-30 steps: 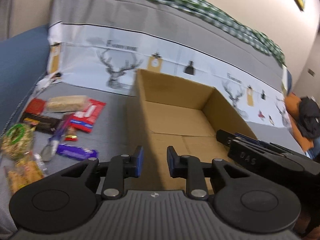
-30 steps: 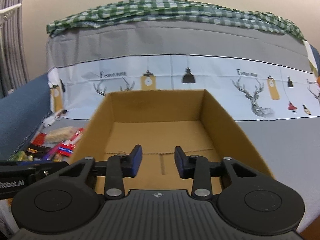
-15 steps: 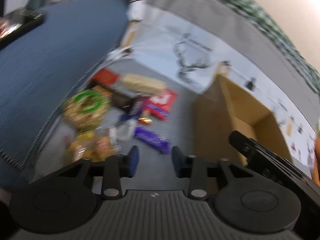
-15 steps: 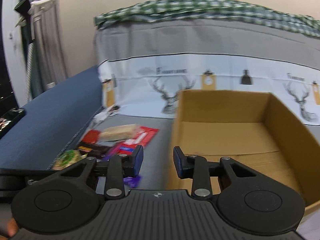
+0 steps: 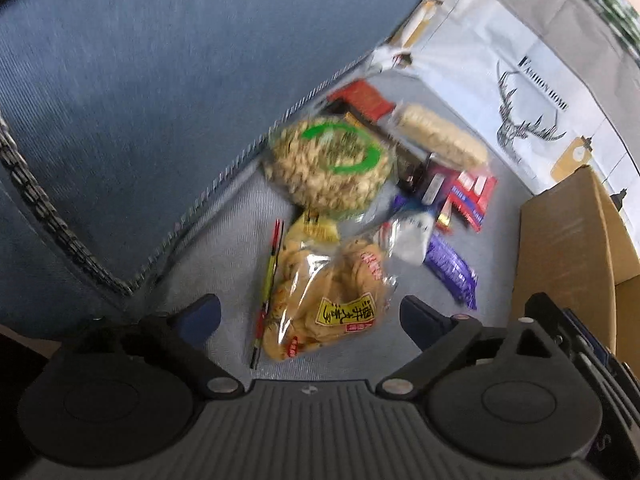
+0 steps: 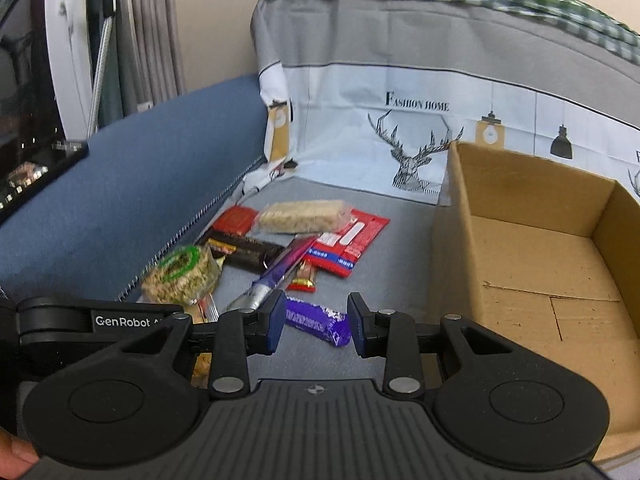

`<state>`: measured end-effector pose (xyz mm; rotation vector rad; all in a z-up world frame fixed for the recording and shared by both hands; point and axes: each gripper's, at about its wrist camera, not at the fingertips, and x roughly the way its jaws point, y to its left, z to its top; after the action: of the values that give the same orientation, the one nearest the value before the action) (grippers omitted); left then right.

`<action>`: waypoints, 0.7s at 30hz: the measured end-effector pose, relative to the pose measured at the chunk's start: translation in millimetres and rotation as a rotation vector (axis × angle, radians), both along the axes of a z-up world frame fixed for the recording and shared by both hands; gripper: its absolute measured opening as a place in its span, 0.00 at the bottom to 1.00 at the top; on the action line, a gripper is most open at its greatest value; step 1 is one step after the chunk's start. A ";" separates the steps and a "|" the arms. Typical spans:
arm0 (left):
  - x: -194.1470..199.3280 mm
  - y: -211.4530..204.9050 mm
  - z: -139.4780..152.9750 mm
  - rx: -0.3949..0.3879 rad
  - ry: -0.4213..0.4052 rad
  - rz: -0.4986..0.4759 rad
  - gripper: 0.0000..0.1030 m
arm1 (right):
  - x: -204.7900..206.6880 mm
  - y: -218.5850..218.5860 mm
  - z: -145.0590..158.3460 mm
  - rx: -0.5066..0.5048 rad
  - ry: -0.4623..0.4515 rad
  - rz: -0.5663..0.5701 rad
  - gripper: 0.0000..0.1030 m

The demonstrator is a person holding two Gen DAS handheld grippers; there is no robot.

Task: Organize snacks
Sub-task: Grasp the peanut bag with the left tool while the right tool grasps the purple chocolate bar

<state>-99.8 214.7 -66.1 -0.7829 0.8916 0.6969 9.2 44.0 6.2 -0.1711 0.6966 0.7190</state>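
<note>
A pile of snacks lies on the grey sofa cover left of an empty cardboard box [image 6: 532, 184]. My left gripper [image 5: 310, 320] points down over a clear bag of yellow snacks [image 5: 332, 304]. Its jaws are opening wide, and the bag lies below and between them without the pads pressing it. Beyond it sit a round green-labelled bag [image 5: 332, 164], a beige rice bar [image 5: 440, 136], a red packet [image 5: 472, 196] and a purple bar [image 5: 452, 272]. My right gripper [image 6: 316, 326] hangs partly open and holds nothing, above the purple bar [image 6: 316, 320].
A blue sofa cushion [image 5: 160, 80] rises along the left of the pile. The deer-print backrest cover [image 6: 420, 160] stands behind. The box wall [image 5: 560, 248] is close on the right of the left gripper. Curtains and a white frame [image 6: 72, 40] stand far left.
Both views swung left, from the box to the snack pile. The left gripper tipped down over the yellow snack bag and its jaws spread wide. The right jaws kept their gap.
</note>
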 end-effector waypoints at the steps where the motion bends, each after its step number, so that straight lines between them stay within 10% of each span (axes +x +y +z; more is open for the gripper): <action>1: 1.4 2.1 -4.6 -0.025 0.012 0.002 0.94 | 1.5 3.2 -2.7 -0.012 0.002 0.002 0.36; 8: 1.3 1.4 -5.2 -0.037 -0.009 -0.014 0.63 | 15.4 21.7 -26.6 -0.064 0.057 0.015 0.43; 21: -4.2 4.6 -3.6 -0.056 -0.017 0.002 0.61 | 49.8 65.4 -77.0 -0.186 0.074 0.037 0.58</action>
<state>-104.0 219.3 -69.7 -0.8385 0.8984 0.6689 59.0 109.4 -70.8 -0.3295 0.8332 0.6984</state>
